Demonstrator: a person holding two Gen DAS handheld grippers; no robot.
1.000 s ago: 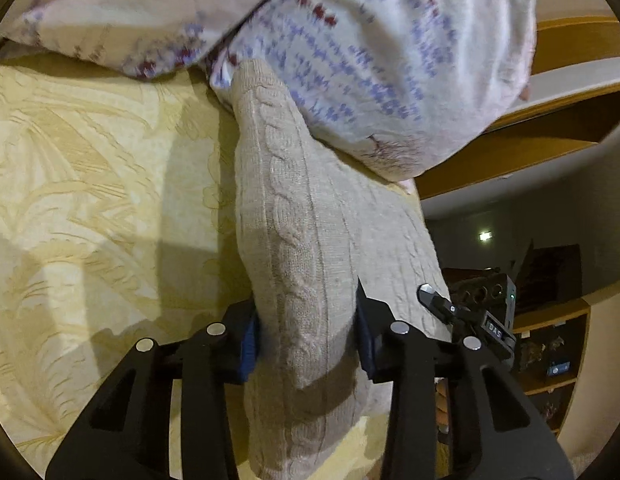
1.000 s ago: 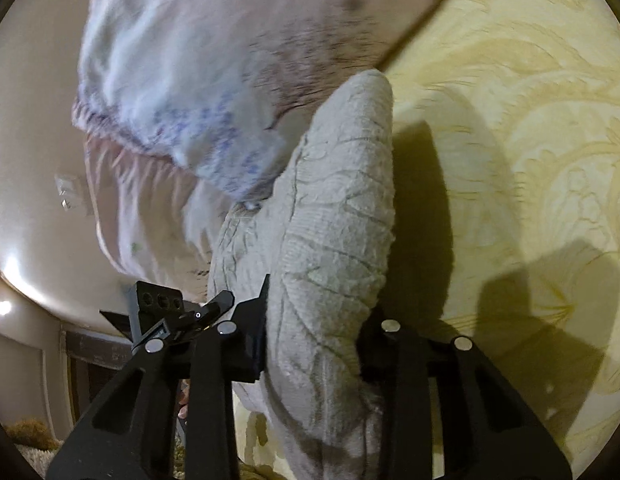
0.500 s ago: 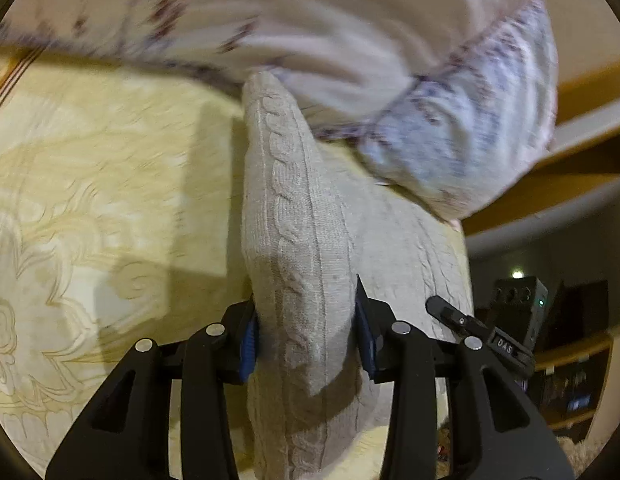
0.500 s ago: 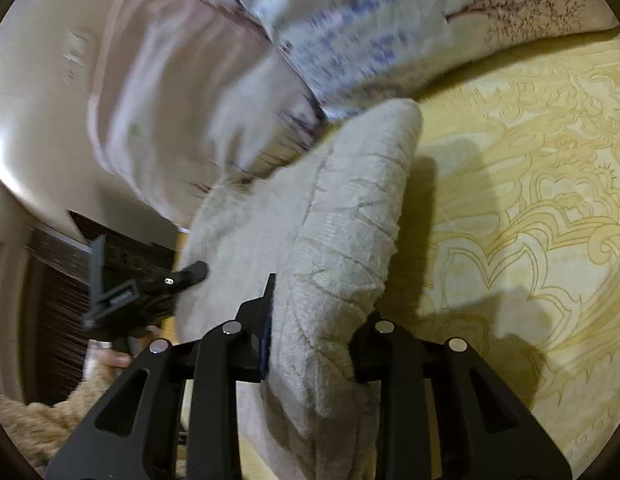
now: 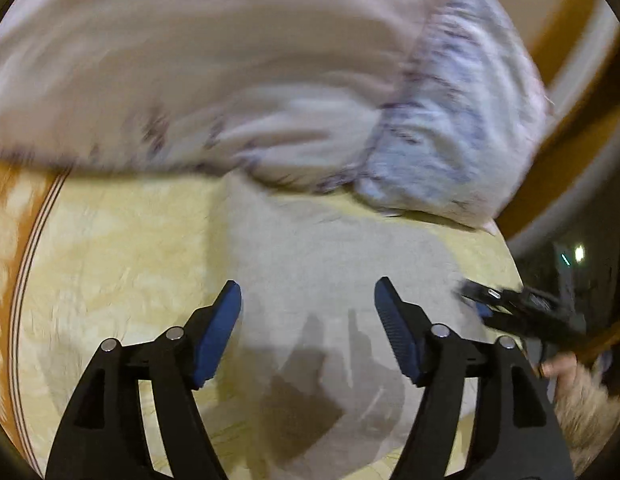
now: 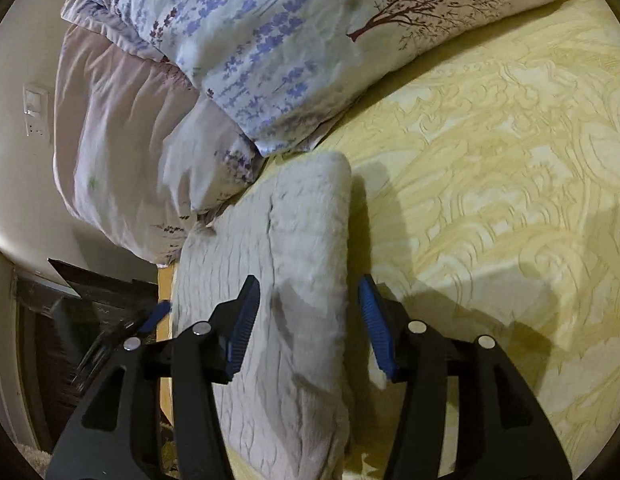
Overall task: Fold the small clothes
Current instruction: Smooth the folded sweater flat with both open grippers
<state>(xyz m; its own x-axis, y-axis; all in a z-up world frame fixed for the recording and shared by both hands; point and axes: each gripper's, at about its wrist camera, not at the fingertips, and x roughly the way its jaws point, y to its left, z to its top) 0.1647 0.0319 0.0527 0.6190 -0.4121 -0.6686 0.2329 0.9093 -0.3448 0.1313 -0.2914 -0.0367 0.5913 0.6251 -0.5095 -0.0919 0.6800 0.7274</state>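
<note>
A beige cable-knit sweater (image 5: 329, 264) lies folded on the yellow patterned bedspread (image 5: 122, 264). My left gripper (image 5: 308, 300) is open above it, jaws wide apart and empty; this view is blurred. In the right wrist view the sweater (image 6: 306, 232) lies flat with its folded edge between the jaws. My right gripper (image 6: 308, 296) is open, its blue pads (image 6: 369, 316) off the cloth on both sides. The right gripper (image 5: 509, 308) shows at the right edge of the left wrist view.
Floral pillows (image 6: 294, 40) and a pale pink pillow (image 6: 122, 128) lie just beyond the sweater at the head of the bed. The bed's left edge (image 6: 164, 288) drops to dark furniture. The bedspread (image 6: 501, 168) stretches to the right.
Both grippers have opened and let go of the sweater, which now lies flat on the bed. Both have drawn back a little.
</note>
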